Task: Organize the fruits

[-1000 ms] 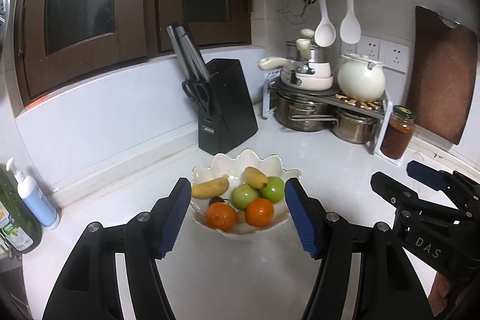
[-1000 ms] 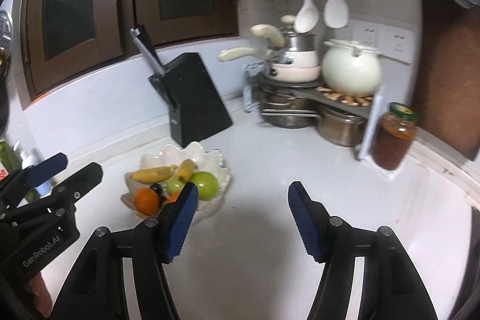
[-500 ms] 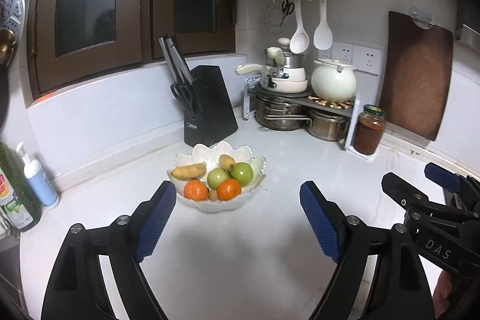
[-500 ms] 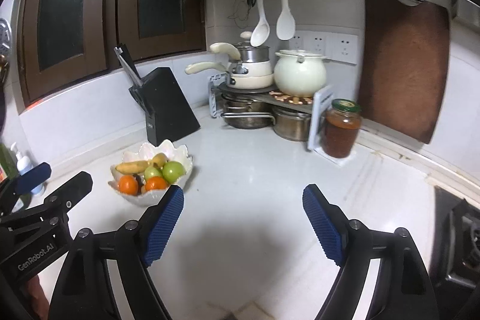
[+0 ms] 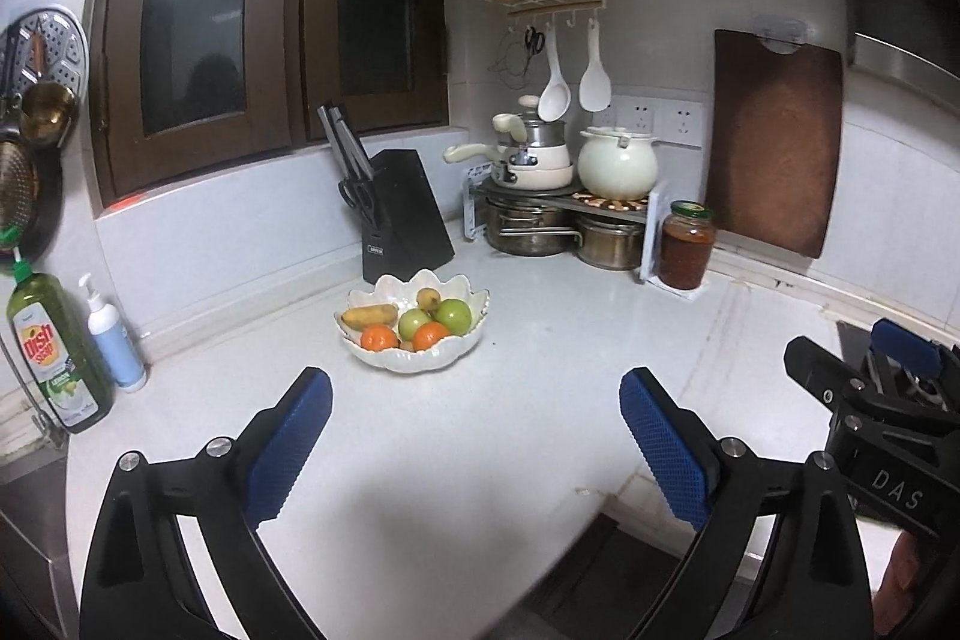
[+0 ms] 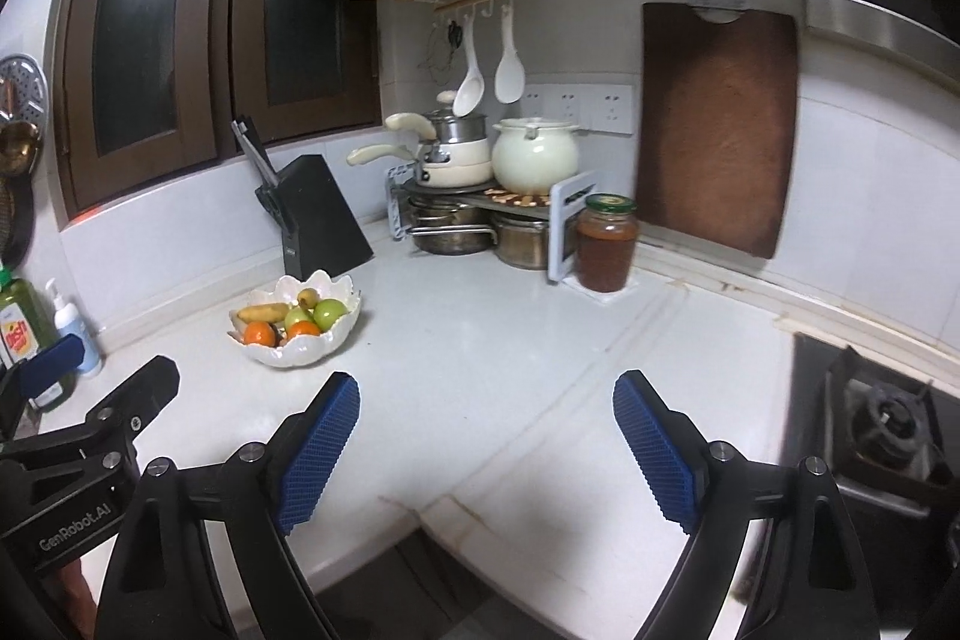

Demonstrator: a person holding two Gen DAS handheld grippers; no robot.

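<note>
Left wrist view: left gripper [image 5: 475, 403] spread wide, blue ribbed pads [image 5: 288, 445] holding nothing, hanging over the near edge of the white counter [image 5: 540, 388]. Right gripper [image 6: 486, 415] the same in its own view: jaws wide apart, nothing between them, above the counter's front corner where the edge drops away dark. Each tool shows in the other's picture, left one at the left margin, right one at the right margin.

Farther in, well apart from both grippers: white scalloped fruit bowl [image 5: 414, 355] standing toward the back-left part of the counter. Inside it, two oranges [image 5: 379, 338] at the front, two green apples [image 5: 453, 314] behind them, a banana [image 5: 369, 315] lying along the left side, a second yellow fruit at the back too small to name.

Black knife block [image 5: 405, 229] just behind the bowl, against the back wall. Back corner: pot rack [image 5: 528, 214] with steel pots beneath and a cream pot [image 5: 618, 160] on top. Glass jar [image 5: 686, 247] of reddish-brown contents near the rack's right end. Brown cutting board [image 5: 774, 142] hanging on the right wall. Green dish soap bottle [image 5: 54, 346] and white pump bottle [image 5: 114, 340] at the counter's left end. Gas burner [image 6: 888, 418] at the right edge in the right wrist view.
</note>
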